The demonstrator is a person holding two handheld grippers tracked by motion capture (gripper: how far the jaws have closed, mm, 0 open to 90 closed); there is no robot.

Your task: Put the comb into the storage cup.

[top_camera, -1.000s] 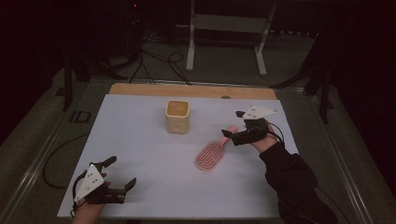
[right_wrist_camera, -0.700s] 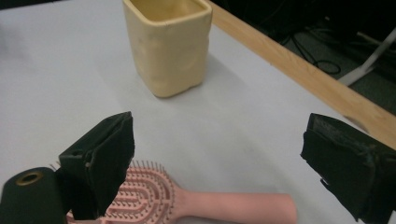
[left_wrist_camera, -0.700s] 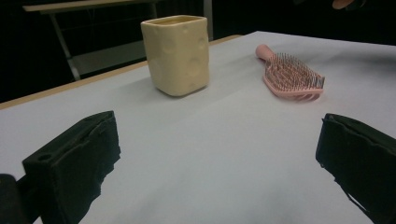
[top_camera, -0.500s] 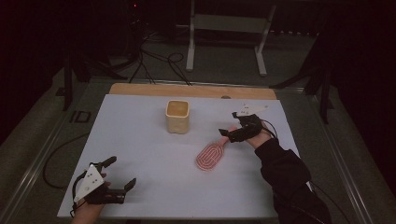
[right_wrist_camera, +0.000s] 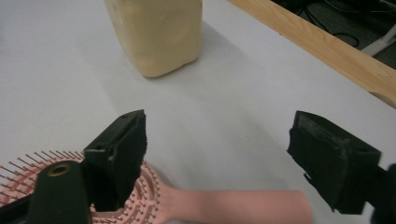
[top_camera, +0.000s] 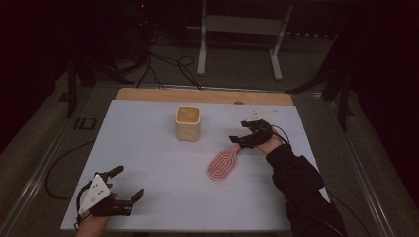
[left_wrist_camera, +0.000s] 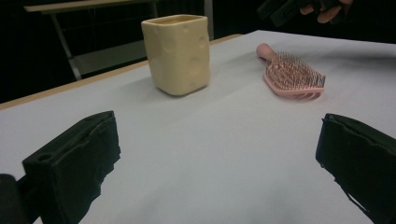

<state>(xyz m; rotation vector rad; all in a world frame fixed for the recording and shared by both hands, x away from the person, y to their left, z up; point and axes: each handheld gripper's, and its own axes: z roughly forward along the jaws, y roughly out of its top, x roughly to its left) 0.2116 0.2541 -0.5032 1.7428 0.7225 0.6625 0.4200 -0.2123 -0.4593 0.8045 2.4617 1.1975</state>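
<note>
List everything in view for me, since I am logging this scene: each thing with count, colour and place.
cup: one, pale yellow, upright on the far middle of the mat
hairbrush: one, pink, bristles up, lying right of centre, handle towards the right gripper
mat: one, white, covering the table top
table: one, wooden edge showing along the far side
stand: one, pale metal, on the floor beyond the table
cables: several, black, on the floor beyond the table
left gripper: one, black, open, near left of the mat
right gripper: one, black, open over the hairbrush handle
sleeve: one, black, near right
</note>
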